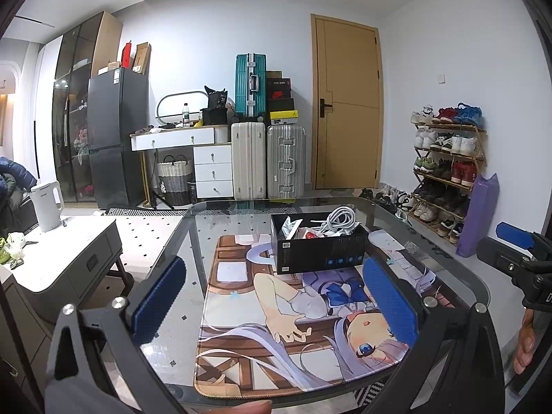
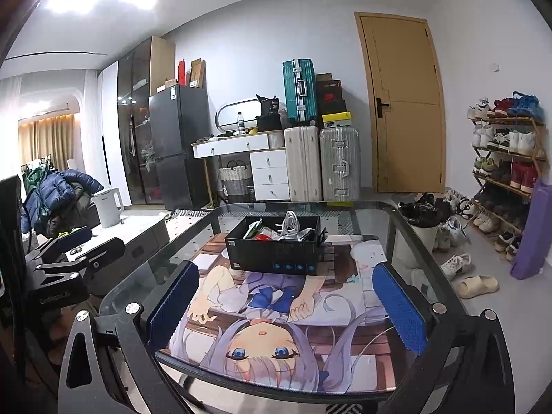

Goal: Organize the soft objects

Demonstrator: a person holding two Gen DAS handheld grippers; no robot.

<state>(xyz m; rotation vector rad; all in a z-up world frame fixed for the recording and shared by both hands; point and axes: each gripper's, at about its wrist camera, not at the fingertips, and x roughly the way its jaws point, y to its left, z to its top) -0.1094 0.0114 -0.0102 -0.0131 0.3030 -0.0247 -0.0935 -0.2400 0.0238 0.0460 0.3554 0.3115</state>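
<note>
Box (image 1: 319,245) sat at twelve o'clock from both my grippers, left (image 1: 276,296) and right (image 2: 286,307), jaws apart and empty, long side crosswise, neither clearly nearer.

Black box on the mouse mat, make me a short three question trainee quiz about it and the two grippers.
1. True or false: the black box sits directly on the bare glass table, clear of the printed mouse mat.
2. Multiple choice: what lies coiled in the box? A) white cable B) a blue scarf C) a green rope
3. Fill in: the left gripper and right gripper both have their blue pads spread wide, so each is ____.

Key: 1 false, the box rests on the far part of the mat. 2 A. 3 open, with nothing held between the pads.
</note>
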